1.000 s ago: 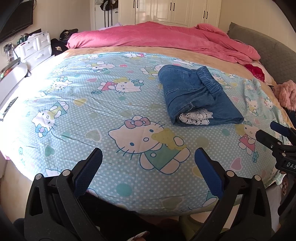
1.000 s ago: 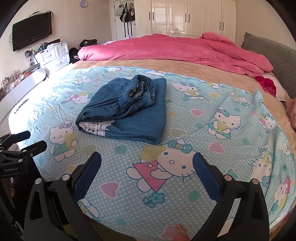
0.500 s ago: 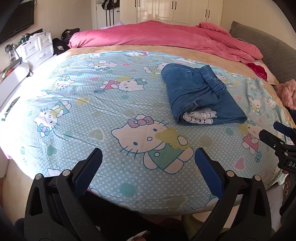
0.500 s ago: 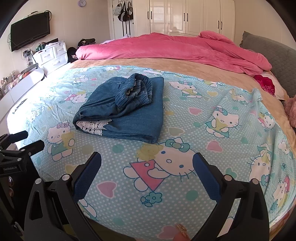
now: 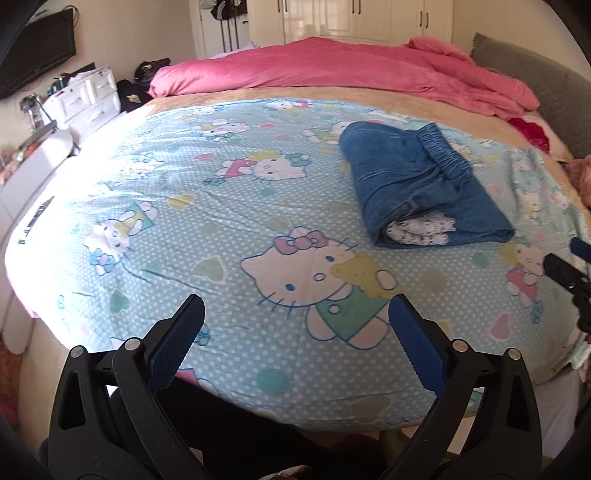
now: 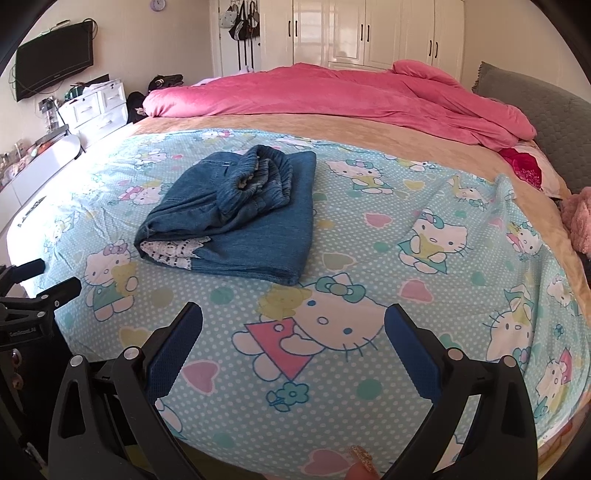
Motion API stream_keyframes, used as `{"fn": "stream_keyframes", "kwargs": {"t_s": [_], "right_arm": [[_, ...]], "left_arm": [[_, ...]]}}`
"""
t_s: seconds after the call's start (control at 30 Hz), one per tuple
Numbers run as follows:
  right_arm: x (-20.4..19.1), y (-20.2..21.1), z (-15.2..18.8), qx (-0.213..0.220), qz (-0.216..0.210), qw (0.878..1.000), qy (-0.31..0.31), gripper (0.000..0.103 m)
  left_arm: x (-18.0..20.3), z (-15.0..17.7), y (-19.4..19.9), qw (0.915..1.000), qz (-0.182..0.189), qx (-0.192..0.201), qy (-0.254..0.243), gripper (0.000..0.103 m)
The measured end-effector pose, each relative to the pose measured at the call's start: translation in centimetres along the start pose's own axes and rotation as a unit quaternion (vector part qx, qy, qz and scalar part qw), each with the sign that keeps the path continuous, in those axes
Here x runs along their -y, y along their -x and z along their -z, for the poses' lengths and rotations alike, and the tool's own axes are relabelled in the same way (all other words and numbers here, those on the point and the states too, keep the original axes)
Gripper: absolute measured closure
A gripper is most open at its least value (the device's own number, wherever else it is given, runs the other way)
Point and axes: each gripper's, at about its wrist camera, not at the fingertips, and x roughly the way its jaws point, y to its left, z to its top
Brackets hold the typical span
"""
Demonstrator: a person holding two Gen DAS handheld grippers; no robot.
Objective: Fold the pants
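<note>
The blue denim pants (image 5: pixel 417 184) (image 6: pixel 240 214) lie folded into a compact bundle on the light blue cartoon-cat sheet (image 5: pixel 221 221) (image 6: pixel 406 240), elastic waistband on top and white lace hem showing at the near end. My left gripper (image 5: pixel 295 317) is open over the near edge of the bed, well short and left of the pants, holding nothing. My right gripper (image 6: pixel 293 325) is open too, above the sheet just in front of the pants, with nothing between its fingers. Each view shows the other gripper's tips at its side edge.
A pink duvet (image 6: pixel 332 96) is heaped across the far end of the bed. A grey headboard (image 6: pixel 535 103) runs along the right. White drawers (image 6: pixel 96 107) and a wall TV (image 6: pixel 55 59) stand on the left, white wardrobes (image 6: pixel 369 33) at the back.
Both grippers have drawn back a little from the bed and risen slightly; the folded pants have not moved. Both stay open.
</note>
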Motion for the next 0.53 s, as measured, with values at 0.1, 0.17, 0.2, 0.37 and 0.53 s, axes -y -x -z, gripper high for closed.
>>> {"fn": "stream_keyframes", "kwargs": {"t_s": [0.1,0.17,0.2,0.37,0.53], "right_arm": [[0.6,-0.2,-0.1,-0.003,0.010,1.000,-0.004,0.004],[1.4,-0.5,-0.2,-0.005,0.017,1.000,-0.013,0.004],[1.8,-0.6,-0.2,-0.006,0.019,1.000,-0.018,0.004],[6.8,-1.8,-1.4,-0.003,0.052,0.996,-0.070,0.005],[16.5,-4.0,-3.6,-0.006,0.126,0.983,-0.136,0.004]], "left_arm": [[-0.3,0.1,-0.5,0.9999,-0.011,-0.003,-0.003,0.009],[-0.8,0.0,-0.4,1.0000,-0.004,0.004,-0.002,0.009],[-1.2,-0.1,-0.4,1.0000,0.003,0.008,0.001,0.009],[-5.4,-2.2,-3.4,0.9986,-0.002,-0.035,0.040,0.009],[-13.3,-6.6,-8.1,0.9925,-0.073,-0.061,0.076,0.009]]}}
